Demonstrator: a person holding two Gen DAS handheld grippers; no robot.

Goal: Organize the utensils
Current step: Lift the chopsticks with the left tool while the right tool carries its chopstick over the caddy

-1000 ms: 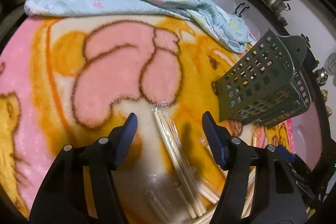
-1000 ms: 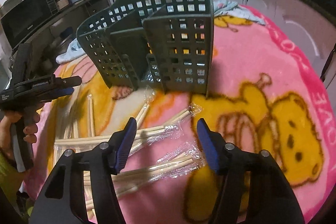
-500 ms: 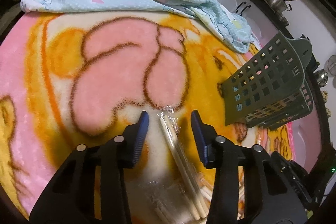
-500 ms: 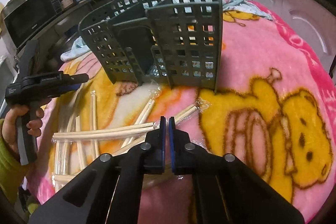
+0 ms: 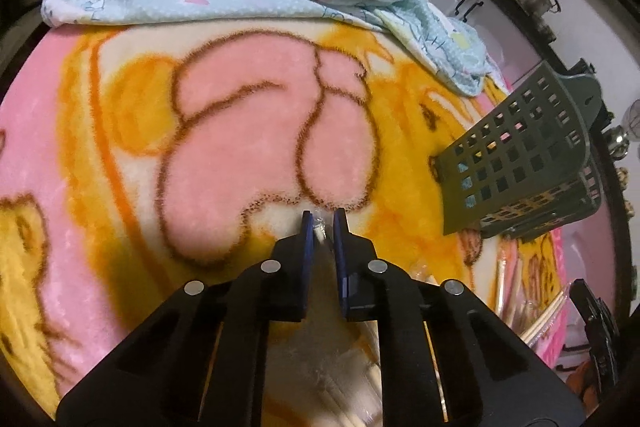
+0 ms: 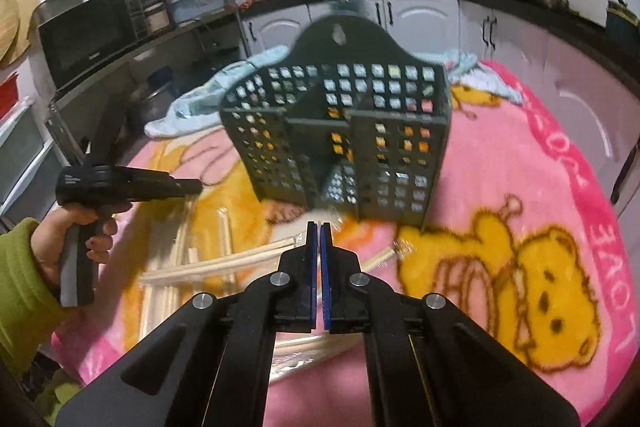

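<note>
Covering the worktop, one pink cartoon-bear blanket (image 6: pixel 520 187) is seen, lettered "LOVE" at its edge. One green slotted utensil caddy (image 6: pixel 340 131) is stood on it, several wrapped chopstick pairs (image 6: pixel 224 263) scattered just beside. One wrapped pair (image 5: pixel 320 227) is pinched by the left hand-held gripper (image 5: pixel 320 223); the right hand-held gripper (image 6: pixel 319 227) is closed, its contents indiscernible.

Fuzzy plush blanket (image 5: pixel 120 147), matt plastic caddy (image 6: pixel 340 139), glossy-wrapped wooden chopsticks (image 6: pixel 216 263)
</note>
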